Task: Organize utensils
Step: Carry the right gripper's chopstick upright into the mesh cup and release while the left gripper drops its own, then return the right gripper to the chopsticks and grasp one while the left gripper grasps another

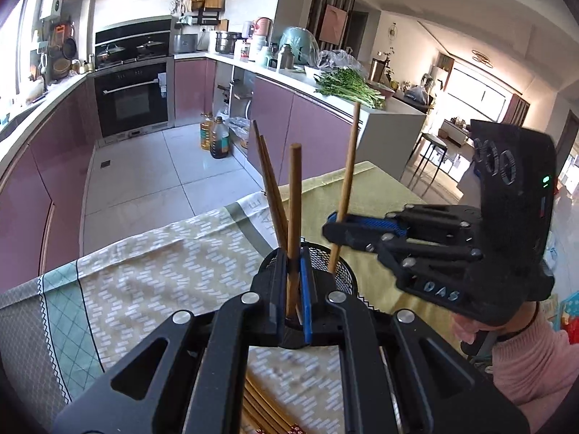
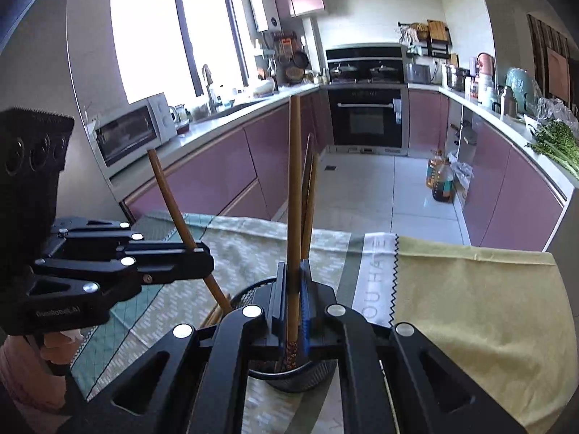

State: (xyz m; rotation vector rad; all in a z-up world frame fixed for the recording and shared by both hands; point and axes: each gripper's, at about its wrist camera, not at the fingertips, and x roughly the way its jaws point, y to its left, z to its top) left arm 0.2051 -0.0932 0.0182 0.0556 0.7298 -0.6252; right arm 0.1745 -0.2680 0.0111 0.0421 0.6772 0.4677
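In the left wrist view my left gripper is shut on a wooden chopstick that stands nearly upright over a black mesh holder. Two more chopsticks lean in that holder. To the right, my right gripper is shut on another chopstick, whose lower end dips into the holder. The right wrist view shows the right gripper clamped on its chopstick above the holder. There the left gripper grips a tilted chopstick.
A patterned green and yellow tablecloth covers the table. Several loose chopsticks lie on it near me. Beyond the table edge are a tiled floor, oil bottles, purple cabinets and a stool. A pink sleeve holds the right gripper.
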